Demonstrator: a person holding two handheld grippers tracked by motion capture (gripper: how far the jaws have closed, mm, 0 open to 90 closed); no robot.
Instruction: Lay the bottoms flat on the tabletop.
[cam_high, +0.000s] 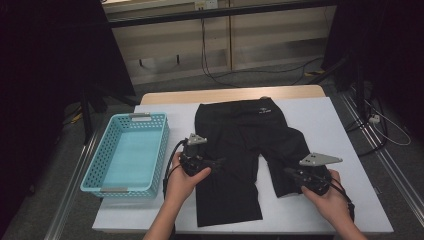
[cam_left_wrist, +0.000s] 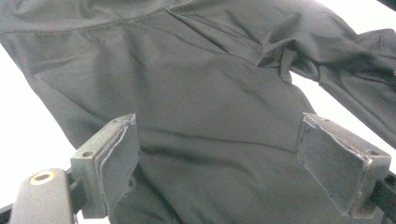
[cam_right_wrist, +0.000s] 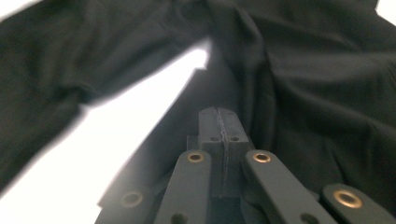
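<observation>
step: shorts (cam_high: 240, 145) are folded | left gripper (cam_left_wrist: 217, 154) fingers wide open over the cloth, nothing held | right gripper (cam_right_wrist: 219, 122) fingers closed together; whether the leg hem is pinched cannot be told | advice: hem is lifted slowly, kept flat

Dim room, glaring white tabletop, blurred gripper views.

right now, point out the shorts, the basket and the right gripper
shorts (cam_high: 235, 125) high view, on the upper cloth below the waistband
basket (cam_high: 162, 150) high view, on its right wall
right gripper (cam_right_wrist: 219, 122) right gripper view, on the tips of its shut jaws
</observation>
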